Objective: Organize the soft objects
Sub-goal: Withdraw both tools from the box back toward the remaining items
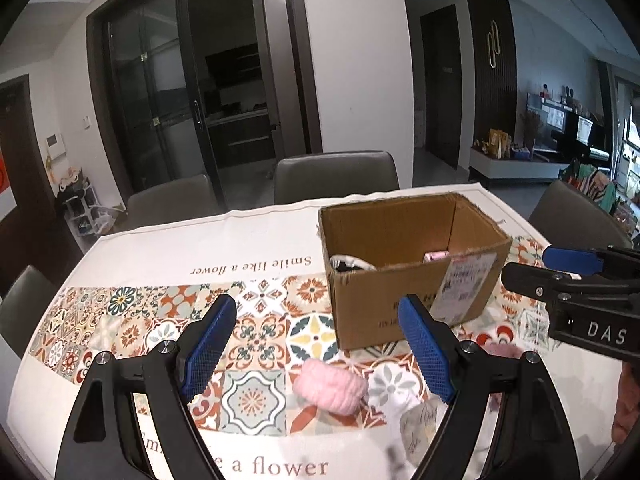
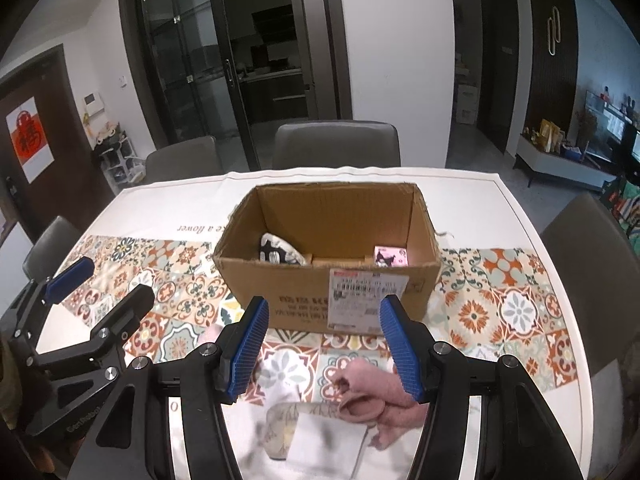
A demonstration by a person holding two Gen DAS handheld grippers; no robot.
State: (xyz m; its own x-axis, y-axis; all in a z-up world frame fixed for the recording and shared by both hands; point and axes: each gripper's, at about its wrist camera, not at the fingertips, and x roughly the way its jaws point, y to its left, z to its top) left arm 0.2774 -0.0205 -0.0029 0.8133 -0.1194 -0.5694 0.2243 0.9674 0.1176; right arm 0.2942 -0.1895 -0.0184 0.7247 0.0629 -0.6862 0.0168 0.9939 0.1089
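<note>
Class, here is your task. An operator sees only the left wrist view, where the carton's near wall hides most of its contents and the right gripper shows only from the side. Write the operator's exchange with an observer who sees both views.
Operator: What is in the cardboard box?
Observer: A black-and-white soft item lies at the left of the cardboard box, and a pink packet with a dark cartoon figure at its right.
Operator: Is the right gripper holding anything?
Observer: No. The right gripper is open, above a pink knitted piece that lies on the table beside a white patterned cloth.
</note>
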